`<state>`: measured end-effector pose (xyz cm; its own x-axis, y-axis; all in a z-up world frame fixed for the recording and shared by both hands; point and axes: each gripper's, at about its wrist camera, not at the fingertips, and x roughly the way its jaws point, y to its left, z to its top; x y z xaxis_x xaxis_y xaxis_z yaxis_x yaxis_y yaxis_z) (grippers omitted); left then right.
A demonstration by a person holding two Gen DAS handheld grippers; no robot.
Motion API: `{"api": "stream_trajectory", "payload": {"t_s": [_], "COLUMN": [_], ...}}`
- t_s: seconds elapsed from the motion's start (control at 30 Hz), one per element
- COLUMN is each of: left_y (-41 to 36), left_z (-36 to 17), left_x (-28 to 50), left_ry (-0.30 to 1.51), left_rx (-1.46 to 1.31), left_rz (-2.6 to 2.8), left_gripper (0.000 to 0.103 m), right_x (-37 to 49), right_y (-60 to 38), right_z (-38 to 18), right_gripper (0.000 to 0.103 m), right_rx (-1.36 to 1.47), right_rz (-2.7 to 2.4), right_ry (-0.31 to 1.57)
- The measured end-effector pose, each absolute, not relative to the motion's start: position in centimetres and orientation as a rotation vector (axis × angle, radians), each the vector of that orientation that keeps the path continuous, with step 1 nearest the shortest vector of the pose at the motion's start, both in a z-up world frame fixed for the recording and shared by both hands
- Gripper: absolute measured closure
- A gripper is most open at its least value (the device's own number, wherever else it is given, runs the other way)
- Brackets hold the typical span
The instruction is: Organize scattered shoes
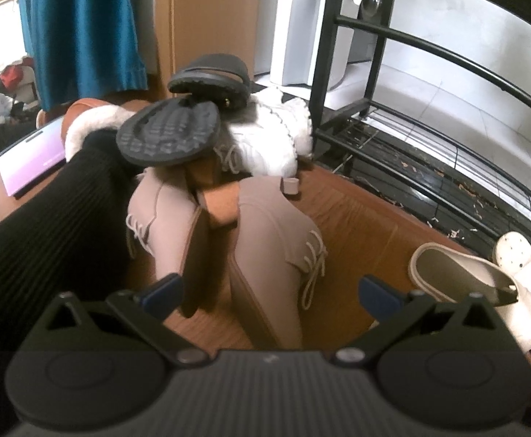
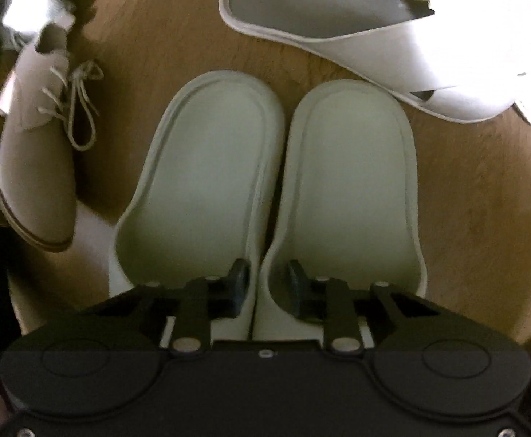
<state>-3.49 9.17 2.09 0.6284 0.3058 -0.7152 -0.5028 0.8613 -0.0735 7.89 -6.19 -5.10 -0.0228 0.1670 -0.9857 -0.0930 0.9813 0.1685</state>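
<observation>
In the right wrist view, the right gripper is seen at lower centre, its jaws clenched on the touching inner walls of a pair of pale slippers laid side by side on the brown floor. A white mule lies at upper right, a beige lace-up shoe at left. In the left wrist view, the left gripper is held released over another beige lace-up shoe, with a black sandal piled above centre and a black rack at right
</observation>
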Motion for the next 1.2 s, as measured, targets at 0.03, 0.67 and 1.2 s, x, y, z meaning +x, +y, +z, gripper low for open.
{"api": "stream_trajectory", "payload": {"t_s": [0.03, 0.67, 1.2], "left_y": [9.1, 7.0, 9.3], "left_z": [2.1, 0.9, -0.2], "left_x": [-3.5, -5.0, -4.0], "left_ry": [0.760, 0.854, 0.927], "left_rx": [-0.272, -0.111, -0.210], "left_rz": [0.471, 0.522, 0.548], "left_gripper": [0.001, 0.001, 0.001], "right_x": [7.8, -10.7, -10.1], "right_y": [-6.5, -10.8, -11.0], "right_z": [-5.2, 1.0, -4.3], "right_gripper": [0.081, 0.005, 0.010], "right_rx": [0.084, 0.145, 0.092], "right_rz": [0.205, 0.517, 0.344], "right_ry": [1.573, 0.822, 1.126]}}
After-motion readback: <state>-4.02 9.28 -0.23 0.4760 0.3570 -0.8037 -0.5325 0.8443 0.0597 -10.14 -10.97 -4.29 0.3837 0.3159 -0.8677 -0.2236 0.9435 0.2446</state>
